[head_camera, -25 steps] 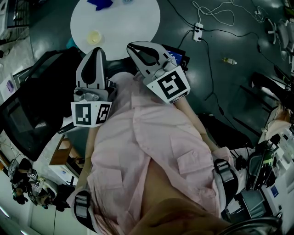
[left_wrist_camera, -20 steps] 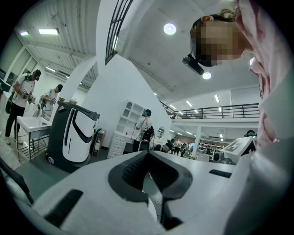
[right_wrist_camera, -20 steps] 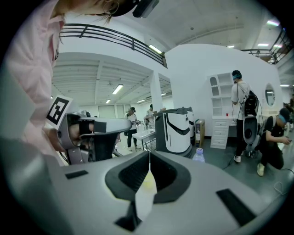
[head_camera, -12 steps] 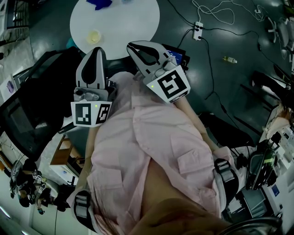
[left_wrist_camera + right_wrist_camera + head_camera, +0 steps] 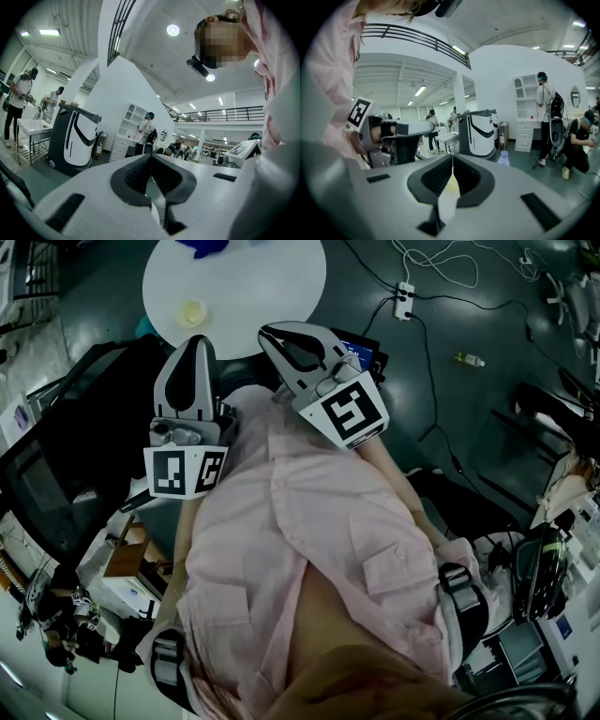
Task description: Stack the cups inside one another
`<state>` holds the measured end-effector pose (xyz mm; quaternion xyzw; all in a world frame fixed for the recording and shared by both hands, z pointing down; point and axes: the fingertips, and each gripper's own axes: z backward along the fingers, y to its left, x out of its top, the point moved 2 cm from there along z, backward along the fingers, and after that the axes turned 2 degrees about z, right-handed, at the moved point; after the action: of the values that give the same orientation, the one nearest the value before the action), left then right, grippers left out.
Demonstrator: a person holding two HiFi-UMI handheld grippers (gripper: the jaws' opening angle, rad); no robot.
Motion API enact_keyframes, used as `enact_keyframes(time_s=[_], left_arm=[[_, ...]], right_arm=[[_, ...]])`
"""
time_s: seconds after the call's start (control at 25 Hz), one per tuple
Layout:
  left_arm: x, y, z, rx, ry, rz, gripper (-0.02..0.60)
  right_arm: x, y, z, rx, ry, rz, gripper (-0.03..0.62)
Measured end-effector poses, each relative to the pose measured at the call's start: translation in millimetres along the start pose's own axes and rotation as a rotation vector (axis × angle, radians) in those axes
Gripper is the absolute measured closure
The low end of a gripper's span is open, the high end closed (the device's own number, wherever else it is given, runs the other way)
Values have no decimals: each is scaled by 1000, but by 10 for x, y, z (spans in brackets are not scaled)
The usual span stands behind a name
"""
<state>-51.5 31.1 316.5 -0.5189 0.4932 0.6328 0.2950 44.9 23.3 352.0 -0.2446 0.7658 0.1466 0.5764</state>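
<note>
A pale yellow cup (image 5: 192, 312) stands on the round white table (image 5: 262, 287), near its front left edge. A blue object (image 5: 202, 247) lies at the table's far edge, cut off by the frame. Both grippers are held close to the person's pink shirt, short of the table. My left gripper (image 5: 199, 341) points at the table's near rim, just below the yellow cup, and its jaws are shut with nothing between them (image 5: 151, 157). My right gripper (image 5: 266, 333) is shut and empty as well (image 5: 452, 157). The yellow cup (image 5: 451, 185) shows through the gap below its jaws.
A black chair (image 5: 66, 474) stands to the left of the person. On the dark floor to the right lie a power strip with cables (image 5: 405, 304) and a small bottle (image 5: 469, 363). A white and black machine (image 5: 480, 133), a water bottle (image 5: 503, 159) and standing people fill the hall ahead.
Both grippers have kept still. Only a figure at the lower left edge of the head view has shifted.
</note>
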Motion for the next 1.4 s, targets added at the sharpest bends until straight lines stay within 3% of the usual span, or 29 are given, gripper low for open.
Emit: enact_keyframes(time_s=[1.4], left_arm=[[-3,49,36,15,-8,31,566]], right_arm=[[0,22,13,-11,21,11,563]])
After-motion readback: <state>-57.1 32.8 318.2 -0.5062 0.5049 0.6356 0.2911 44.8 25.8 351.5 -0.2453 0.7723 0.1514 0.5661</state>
